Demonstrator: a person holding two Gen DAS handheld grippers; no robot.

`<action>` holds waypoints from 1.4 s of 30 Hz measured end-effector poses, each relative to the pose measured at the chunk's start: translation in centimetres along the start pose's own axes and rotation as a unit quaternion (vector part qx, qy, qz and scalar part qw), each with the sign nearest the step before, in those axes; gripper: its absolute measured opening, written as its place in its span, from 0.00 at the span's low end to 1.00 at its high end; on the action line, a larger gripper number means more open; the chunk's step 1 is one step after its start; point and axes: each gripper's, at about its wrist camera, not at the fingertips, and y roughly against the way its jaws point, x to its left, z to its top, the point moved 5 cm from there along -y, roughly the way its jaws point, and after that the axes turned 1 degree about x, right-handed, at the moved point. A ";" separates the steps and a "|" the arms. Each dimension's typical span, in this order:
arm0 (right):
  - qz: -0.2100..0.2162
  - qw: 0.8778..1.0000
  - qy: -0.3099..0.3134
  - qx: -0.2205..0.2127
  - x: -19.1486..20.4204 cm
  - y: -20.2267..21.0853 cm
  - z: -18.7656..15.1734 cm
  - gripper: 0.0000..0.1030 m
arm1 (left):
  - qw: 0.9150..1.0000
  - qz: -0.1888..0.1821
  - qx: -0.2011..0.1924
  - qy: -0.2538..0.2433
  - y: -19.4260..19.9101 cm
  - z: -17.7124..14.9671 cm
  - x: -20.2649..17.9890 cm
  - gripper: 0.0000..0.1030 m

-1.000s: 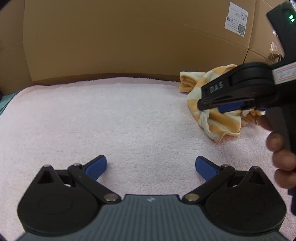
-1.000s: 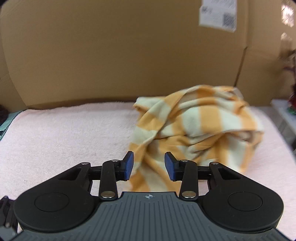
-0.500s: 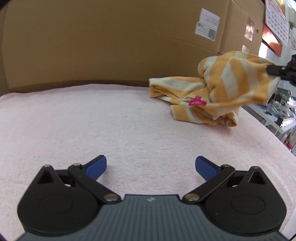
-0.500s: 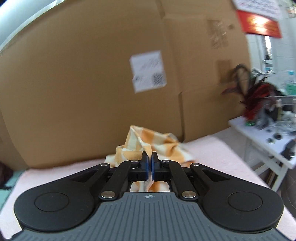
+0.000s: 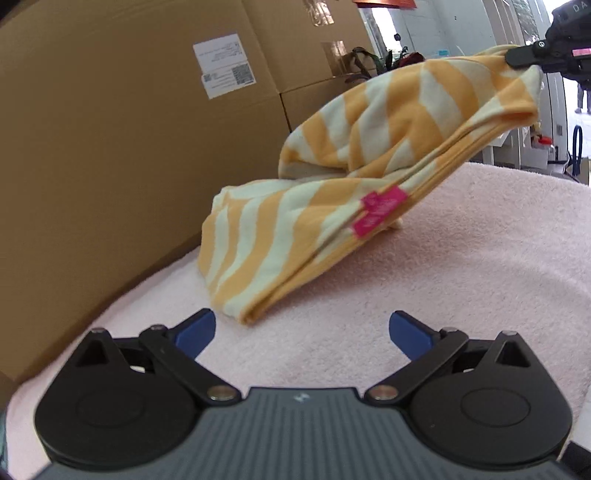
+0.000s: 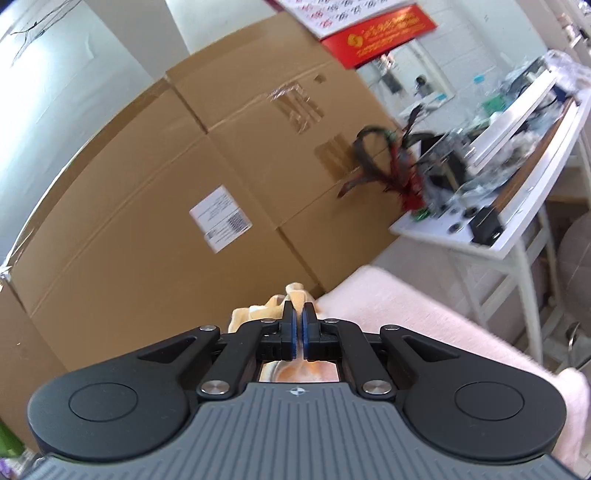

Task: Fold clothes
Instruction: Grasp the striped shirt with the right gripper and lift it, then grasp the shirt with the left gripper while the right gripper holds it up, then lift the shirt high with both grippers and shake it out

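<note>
Orange-and-cream striped garment (image 5: 373, 173), one only, lifted at one end and slanting down to pink terry cloth (image 5: 461, 266), lower folds resting there close to cardboard boxes (image 5: 110, 155). One magenta tag (image 5: 378, 216) on a hem roughly halfway along the slope. Right gripper (image 6: 299, 328) pressed together on a cream edge of that garment, two blue pads nearly meeting with fabric bunched just beyond and below them; seen from the left wrist as a black tip at the top right corner, clamping the raised end. Left gripper (image 5: 301, 332) spread wide, low over the pink cloth, two blue pads well apart, nothing between them, nearest folded corner of the garment just ahead and slightly left. Two white shipping labels on the cardboard in the left wrist view, one larger label (image 5: 223, 61) above a smaller one; a single such label (image 6: 221, 218) countable in the right wrist view. One red banner (image 6: 380, 35) high on the wall. One white table (image 6: 495, 236) to the right, cluttered, contents too blurred to count
</note>
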 end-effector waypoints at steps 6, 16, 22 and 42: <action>-0.049 0.998 -0.041 0.025 -4.2 -0.8 -0.7 0.04 | 0.999 0.007 0.036 -0.037 -3.8 0.3 2.0 0.90; -0.099 0.994 0.026 0.048 -5.9 0.2 -3.4 0.65 | 0.993 -0.081 0.013 0.090 -6.5 0.4 4.4 0.64; -0.111 0.988 0.051 0.097 -5.8 -1.1 -6.5 0.66 | 0.991 -0.089 0.009 0.104 -4.5 -0.2 3.4 0.06; 0.220 0.975 0.033 -0.006 4.7 2.7 -3.2 0.11 | 0.974 -0.074 -0.053 0.208 11.9 -7.1 8.7 0.26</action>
